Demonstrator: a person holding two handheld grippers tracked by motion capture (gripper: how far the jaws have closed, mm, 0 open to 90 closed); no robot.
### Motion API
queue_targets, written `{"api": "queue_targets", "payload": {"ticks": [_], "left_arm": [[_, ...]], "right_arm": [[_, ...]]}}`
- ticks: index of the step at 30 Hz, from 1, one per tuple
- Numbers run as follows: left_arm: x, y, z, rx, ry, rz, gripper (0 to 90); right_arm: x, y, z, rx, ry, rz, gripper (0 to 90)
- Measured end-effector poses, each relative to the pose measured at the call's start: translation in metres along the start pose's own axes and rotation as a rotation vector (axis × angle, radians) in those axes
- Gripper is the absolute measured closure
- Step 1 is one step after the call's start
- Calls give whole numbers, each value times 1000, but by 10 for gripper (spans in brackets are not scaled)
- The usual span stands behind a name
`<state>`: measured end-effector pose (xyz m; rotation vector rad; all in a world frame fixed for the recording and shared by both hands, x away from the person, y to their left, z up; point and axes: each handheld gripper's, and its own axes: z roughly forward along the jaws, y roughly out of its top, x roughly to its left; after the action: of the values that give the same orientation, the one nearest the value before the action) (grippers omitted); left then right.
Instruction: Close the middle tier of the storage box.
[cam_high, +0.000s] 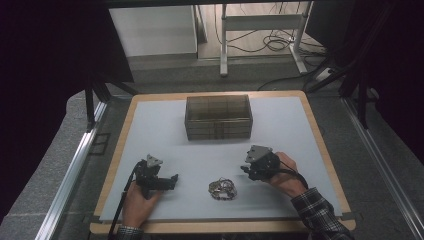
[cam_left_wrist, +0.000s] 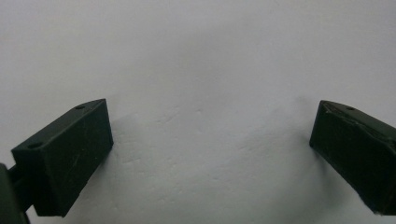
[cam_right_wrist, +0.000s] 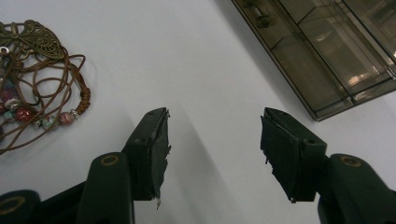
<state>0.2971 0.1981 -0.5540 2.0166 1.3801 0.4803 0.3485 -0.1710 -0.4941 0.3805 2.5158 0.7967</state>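
A: Where does the necklace (cam_high: 222, 189) lie?
B: On the table (cam_high: 165, 125), at 6 o'clock from the clear box (cam_high: 218, 117), between both grippers.
A: And the fingers?
B: Left gripper (cam_high: 172, 179) and right gripper (cam_high: 244, 169): spread, empty.

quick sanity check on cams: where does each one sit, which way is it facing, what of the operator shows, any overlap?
High view: above the person's side, facing forward and down on the table; both hands, left tongs, right tongs.
Left gripper view: on the left tongs, facing bare mat; jaws wide apart.
Right gripper view: on the right tongs, facing the mat; jaws apart.
Shared: high and right gripper views both show the necklace and box.
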Motion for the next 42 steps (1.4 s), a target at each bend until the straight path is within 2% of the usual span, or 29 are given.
{"api": "queue_targets", "payload": {"ticks": [5,10,20,42], "left_arm": [[0,0,0,0,0,0,0],[0,0,0,0,0,0,0],[0,0,0,1,0,1,0],[0,0,0,4,0,5,0]], "right_arm": [[2,4,5,21,-18,-30,431],[2,5,6,29,-34,-48,438],[4,9,16,39,-75,-113,467],[11,18,26,53,-140,-201,480]]}}
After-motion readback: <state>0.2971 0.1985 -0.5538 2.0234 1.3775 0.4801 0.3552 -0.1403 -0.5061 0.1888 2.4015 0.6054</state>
